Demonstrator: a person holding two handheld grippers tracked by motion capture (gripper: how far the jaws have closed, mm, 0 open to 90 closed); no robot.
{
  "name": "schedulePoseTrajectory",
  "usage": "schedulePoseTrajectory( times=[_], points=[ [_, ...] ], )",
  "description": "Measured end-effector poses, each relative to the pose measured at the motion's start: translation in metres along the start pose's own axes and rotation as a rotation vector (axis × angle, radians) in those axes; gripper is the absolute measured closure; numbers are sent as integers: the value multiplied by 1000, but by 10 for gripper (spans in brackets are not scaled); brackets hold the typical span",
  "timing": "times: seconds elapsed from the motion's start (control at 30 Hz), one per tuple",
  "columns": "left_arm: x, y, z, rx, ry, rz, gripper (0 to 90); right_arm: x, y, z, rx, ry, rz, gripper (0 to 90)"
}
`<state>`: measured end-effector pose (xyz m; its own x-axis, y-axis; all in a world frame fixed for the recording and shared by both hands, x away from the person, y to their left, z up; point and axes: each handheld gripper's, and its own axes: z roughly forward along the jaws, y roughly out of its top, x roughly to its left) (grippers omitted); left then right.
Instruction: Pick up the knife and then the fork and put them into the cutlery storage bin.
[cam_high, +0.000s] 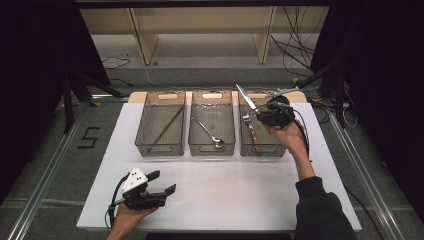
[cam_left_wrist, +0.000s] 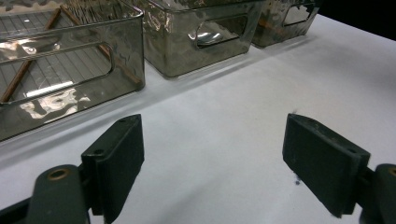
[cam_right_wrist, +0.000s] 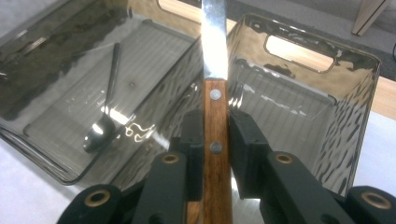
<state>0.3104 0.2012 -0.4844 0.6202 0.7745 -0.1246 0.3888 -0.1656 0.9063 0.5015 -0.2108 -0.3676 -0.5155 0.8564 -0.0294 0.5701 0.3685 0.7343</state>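
My right gripper is shut on a wooden-handled knife and holds it over the right grey bin. In the right gripper view the pads press the riveted handle from both sides, and the knife's steel blade points away over the wall between two bins. My left gripper rests low over the white table at the front left. Its jaws stand wide apart around bare table in the left gripper view, where the left gripper holds nothing.
Three smoked clear bins stand in a row at the back of the table. The left bin holds brown chopsticks, and the middle bin holds a spoon. Dark floor and metal rails flank the table.
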Motion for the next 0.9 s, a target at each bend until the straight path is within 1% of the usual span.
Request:
schedulePoseTrajectory(
  times=[0.13, 0.33, 0.5, 0.77, 0.9],
  points=[
    [0, 0, 0, 0, 1, 0, 204, -4, -1, 5, 13, -6, 19, 770],
    [0, 0, 0, -1, -1, -2, 204, -7, -3, 15, 51, -28, 29, 770],
    [0, 0, -1, -1, -1, -2, 204, -7, -5, 23, 77, -38, 29, 770],
    [0, 0, -1, -2, -1, -3, 204, -8, -8, 31, 112, -41, 28, 769],
    [0, 0, -1, -1, -1, -4, 204, -7, -13, 35, 132, -35, 24, 769]
  ],
)
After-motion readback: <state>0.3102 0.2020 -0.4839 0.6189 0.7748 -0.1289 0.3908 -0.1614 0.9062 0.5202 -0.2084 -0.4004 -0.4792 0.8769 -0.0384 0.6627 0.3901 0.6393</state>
